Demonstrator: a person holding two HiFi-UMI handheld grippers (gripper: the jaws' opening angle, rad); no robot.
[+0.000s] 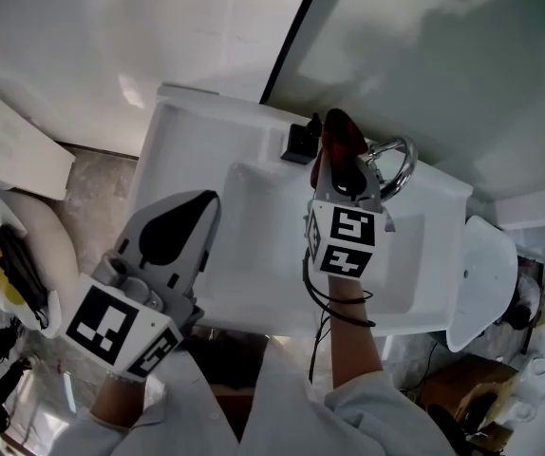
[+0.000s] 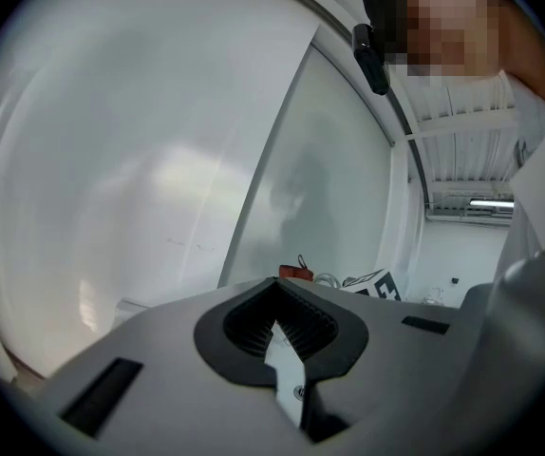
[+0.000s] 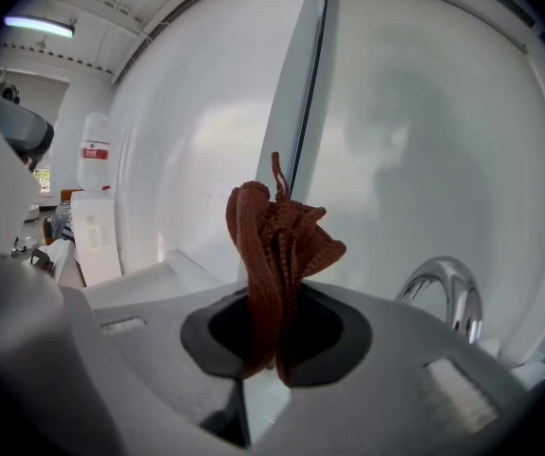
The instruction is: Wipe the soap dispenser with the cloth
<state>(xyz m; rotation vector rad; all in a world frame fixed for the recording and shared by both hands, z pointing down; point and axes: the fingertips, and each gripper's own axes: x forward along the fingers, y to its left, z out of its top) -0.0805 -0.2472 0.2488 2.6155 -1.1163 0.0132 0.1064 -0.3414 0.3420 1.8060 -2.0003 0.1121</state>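
Head view, far left: a white box [image 1: 11, 145] stands against the wall. Below it lies a white bag [image 1: 35, 245] with yellow and black items in it. Next comes the left gripper [image 1: 197, 212], held over the left rim of the white sink [image 1: 253, 255] and apart from everything on it. In the left gripper view its claw [image 2: 274, 293] is closed, the ribbed pads meeting at the tips with nothing between them. It points toward the pale wall.

On the sink's back ledge sits a small black block [image 1: 301, 142], apparently the soap dispenser seen from above, though its shape is hard to read. It lies just left of the red-brown cloth [image 1: 337, 139], close to touching, but whether they touch cannot be told.

The right gripper [image 1: 347, 174] is held over the back of the basin. In the right gripper view its claw [image 3: 272, 302] is clamped on the cloth [image 3: 272, 236], which stands up from the pads in bunched folds and hides part of the dark seam between wall and glass panel.

Just right of the cloth, the chrome faucet [image 1: 398, 164] arches over the basin, showing beside the jaws in the right gripper view [image 3: 448, 288]. That view also shows a white bottle [image 3: 95, 155] with a red label far off to the left. At the sink's right end is a rounded white fixture [image 1: 486, 274] that I cannot name.
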